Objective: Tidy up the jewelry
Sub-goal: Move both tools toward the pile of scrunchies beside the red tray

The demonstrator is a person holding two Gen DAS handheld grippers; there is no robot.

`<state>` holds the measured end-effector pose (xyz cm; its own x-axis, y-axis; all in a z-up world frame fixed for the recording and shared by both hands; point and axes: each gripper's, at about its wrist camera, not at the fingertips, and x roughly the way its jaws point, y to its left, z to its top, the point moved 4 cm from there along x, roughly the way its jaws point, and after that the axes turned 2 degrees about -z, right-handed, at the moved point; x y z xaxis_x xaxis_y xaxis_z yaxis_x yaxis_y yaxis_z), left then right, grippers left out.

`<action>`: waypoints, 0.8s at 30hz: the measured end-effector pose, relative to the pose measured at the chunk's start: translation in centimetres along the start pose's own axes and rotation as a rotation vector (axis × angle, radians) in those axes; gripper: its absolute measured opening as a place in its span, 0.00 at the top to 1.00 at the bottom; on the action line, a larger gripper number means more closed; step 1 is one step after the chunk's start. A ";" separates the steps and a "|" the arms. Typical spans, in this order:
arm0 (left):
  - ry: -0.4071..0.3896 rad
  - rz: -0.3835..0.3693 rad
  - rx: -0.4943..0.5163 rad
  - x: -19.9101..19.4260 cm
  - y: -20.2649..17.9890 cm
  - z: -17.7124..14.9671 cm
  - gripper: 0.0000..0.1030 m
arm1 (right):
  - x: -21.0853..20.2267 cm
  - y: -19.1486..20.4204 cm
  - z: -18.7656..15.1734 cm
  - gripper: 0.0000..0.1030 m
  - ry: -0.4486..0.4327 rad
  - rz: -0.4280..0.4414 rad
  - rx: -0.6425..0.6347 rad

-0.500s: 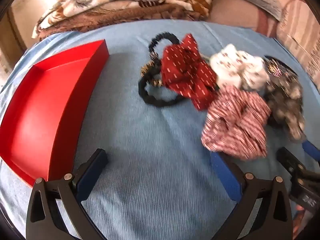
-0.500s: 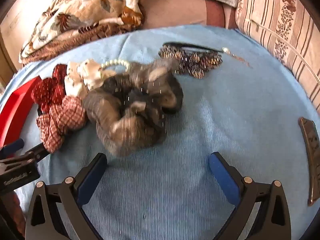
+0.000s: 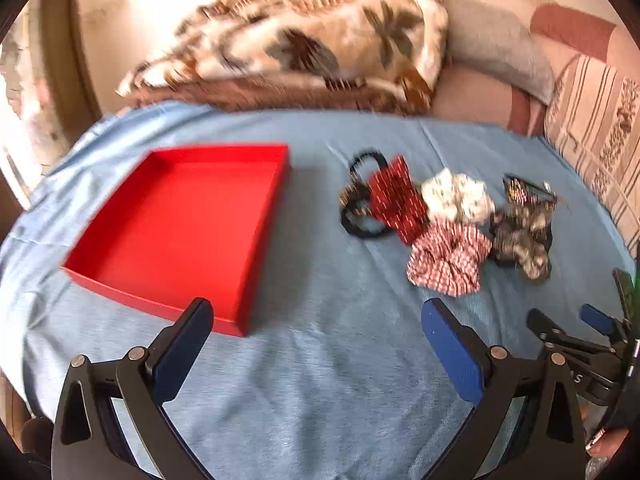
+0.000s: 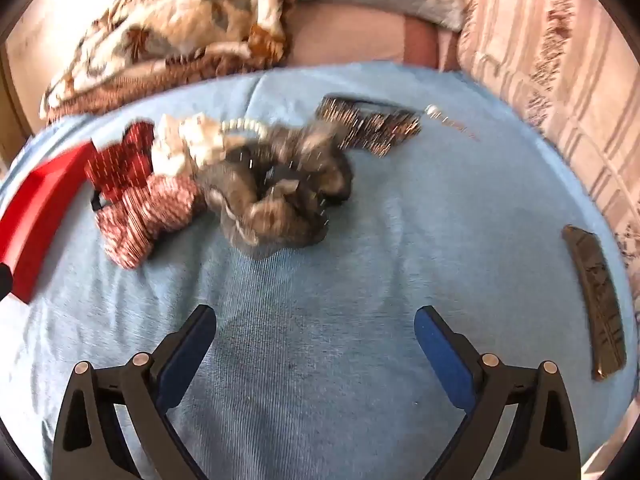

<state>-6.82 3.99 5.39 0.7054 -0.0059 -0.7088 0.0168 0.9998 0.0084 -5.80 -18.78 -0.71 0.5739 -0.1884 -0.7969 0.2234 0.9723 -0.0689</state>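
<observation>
An empty red tray lies on the blue sheet, left of a heap of hair ties: a black band, a dark red scrunchie, a white one, a red-and-white striped one and a grey-brown one. My left gripper hovers open over bare sheet, nearer than both. From the right wrist, the grey-brown scrunchie, the striped one, a pearl string and a beaded piece lie ahead of my open right gripper. The tray's edge shows at far left.
A floral blanket and pillows line the far side of the bed. A striped cushion stands at the right. A dark flat remote-like object lies near the right edge. The right gripper's fingers show at the left view's lower right.
Both grippers have pulled back and up from the heap, so the tray and scrunchies look smaller and farther. Nothing on the sheet has shifted; both pairs of jaws stay wide.
</observation>
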 end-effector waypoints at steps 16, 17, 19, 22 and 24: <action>-0.343 0.033 -0.024 -10.0 1.3 3.7 0.00 | -10.7 -0.6 -0.3 0.02 -0.349 -0.274 -0.199; -0.342 0.038 -0.024 -9.9 1.2 3.5 0.00 | -10.7 -0.8 -0.5 0.02 -0.350 -0.284 -0.208; -0.335 0.054 -0.016 -9.9 1.0 3.5 0.00 | -10.3 -0.8 -1.0 0.02 -0.332 -0.294 -0.224; -0.309 0.079 -0.016 -9.4 1.0 3.1 0.00 | -10.7 -0.4 -1.4 0.02 -0.366 -0.318 -0.235; -0.293 0.079 -0.023 -9.1 1.5 2.9 0.00 | -11.4 -0.3 -1.8 0.00 -0.406 -0.351 -0.229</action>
<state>-11.20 5.54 13.87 0.8783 0.0702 -0.4729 -0.0599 0.9975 0.0367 -13.90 -16.69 7.32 0.7624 -0.4987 -0.4125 0.3043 0.8387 -0.4516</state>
